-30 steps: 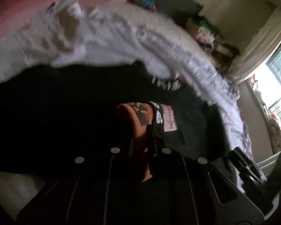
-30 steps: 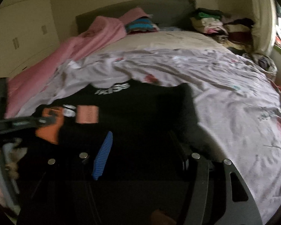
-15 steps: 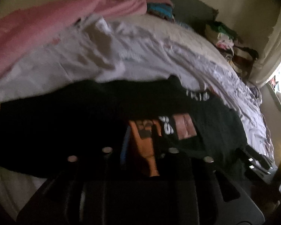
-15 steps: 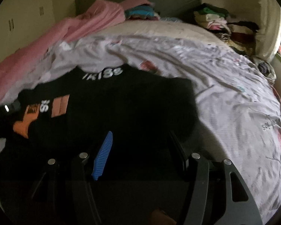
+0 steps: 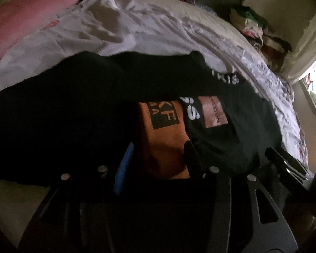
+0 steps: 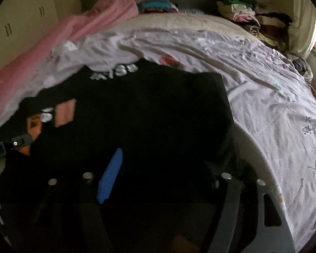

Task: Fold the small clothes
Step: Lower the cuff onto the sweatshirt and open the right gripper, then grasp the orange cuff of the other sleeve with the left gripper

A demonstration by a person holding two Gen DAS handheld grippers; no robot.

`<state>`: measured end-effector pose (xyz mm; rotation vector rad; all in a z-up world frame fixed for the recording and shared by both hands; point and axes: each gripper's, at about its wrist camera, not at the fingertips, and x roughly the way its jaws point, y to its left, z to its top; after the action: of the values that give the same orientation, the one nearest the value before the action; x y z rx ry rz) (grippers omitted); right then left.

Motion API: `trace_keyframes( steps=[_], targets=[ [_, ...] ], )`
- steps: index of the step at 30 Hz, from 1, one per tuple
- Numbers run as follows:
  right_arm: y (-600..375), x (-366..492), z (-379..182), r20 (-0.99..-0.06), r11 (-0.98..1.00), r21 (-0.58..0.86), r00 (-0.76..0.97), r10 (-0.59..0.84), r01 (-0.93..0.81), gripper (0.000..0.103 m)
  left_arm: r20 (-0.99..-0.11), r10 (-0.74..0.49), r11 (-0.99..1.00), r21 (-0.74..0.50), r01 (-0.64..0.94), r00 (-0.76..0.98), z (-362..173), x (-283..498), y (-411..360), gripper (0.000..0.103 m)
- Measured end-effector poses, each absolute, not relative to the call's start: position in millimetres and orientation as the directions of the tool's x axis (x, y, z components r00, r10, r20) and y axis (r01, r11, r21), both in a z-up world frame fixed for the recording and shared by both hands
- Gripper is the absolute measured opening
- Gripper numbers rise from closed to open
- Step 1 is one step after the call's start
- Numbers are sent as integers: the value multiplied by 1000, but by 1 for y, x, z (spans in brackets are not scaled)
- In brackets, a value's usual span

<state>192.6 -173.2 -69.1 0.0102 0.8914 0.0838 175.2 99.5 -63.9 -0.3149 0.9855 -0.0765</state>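
1. A black garment (image 6: 149, 113) lies spread on the bed (image 6: 263, 97), on a pale printed sheet, near the bed's front edge.
2. The garment carries white lettering (image 6: 115, 71) at its far edge, toward the headboard.
3. An orange panel (image 5: 162, 139) with a dark square of letters sits on the garment's left part, beside a pinkish label (image 5: 213, 111) and more white letters.
4. The left hand-held gripper (image 5: 158, 160) is over the garment's left side. Its jaws have just been opening and stand apart, with the orange panel between them; the blue pad (image 5: 124, 168) and the dark finger do not seem to press the cloth.
5. The right hand-held gripper (image 6: 162, 172) is over the garment's near middle. Its jaws have just been opening wider and stand well apart, with black cloth below them; whether the pads touch it I cannot tell in the dark.
6. In the right wrist view, the left hand-held gripper's tip shows at the garment's left edge, by the orange panel.
7. A pink blanket (image 6: 78, 33) lies along the bed beyond the garment's left side.
8. Folded bright clothes (image 6: 155, 5) sit against the headboard, far behind the garment.
9. A pile of mixed clothes (image 6: 248, 16) fills the bed's far right corner, well apart from the garment.
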Motion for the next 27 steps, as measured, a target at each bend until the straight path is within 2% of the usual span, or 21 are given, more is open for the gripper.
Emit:
trace_keyframes(
  steps=[2,4,6,7,12,27],
  targets=[
    [-170,185,-60,-759,995,60,644,97,-79,76,-791,-186,954,-286,-84,583,-54,170,100,56],
    [-164,179,-51,-744,993,66,658,115,-99,81,-774,-148,961,-260,-96,616,-43,161,106,57],
    [-158,175,-44,-731,991,58,671,123,-119,86,-768,-113,963,-240,-120,631,-35,155,113,78],
    [-152,172,-40,-720,991,48,683,123,-128,91,-763,-89,964,-227,-136,640,-31,152,117,92],
    [-132,161,-25,-686,987,30,715,135,-157,96,-752,-22,963,-192,-186,659,-20,137,135,93],
    [-57,151,-3,-650,952,1,723,232,-305,98,-756,86,924,-184,-336,649,-12,106,197,93]
  ],
)
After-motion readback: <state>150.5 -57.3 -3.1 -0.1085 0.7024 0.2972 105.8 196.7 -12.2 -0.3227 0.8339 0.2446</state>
